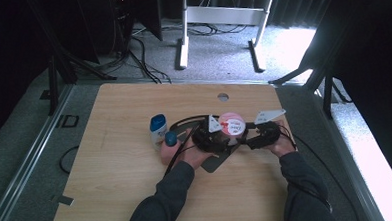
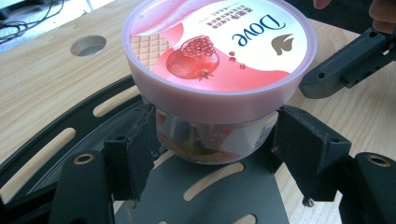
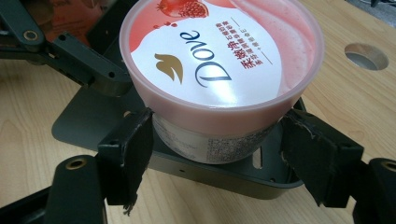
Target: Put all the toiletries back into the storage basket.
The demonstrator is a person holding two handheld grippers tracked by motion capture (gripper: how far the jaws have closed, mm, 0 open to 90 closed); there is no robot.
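A pink Dove jar [image 1: 232, 124] with a pomegranate label stands on a dark slotted rack [image 1: 184, 125] in the middle of the table. In the left gripper view, my left gripper [image 2: 217, 149] holds the jar [image 2: 219, 51] under its wide lid, a pad against each side of the clear body. My right gripper [image 3: 217, 144] meets the jar [image 3: 219, 60] from the opposite side, and its pads likewise press the body below the lid. In the high view the left gripper [image 1: 219, 137] and right gripper [image 1: 248, 137] face each other across the jar.
A white bottle with a blue cap [image 1: 158, 129] stands left of the rack, with a small blue object [image 1: 170, 138] beside the left hand. A round hole [image 1: 223, 97] is in the table behind the jar. Cables trail from both grippers.
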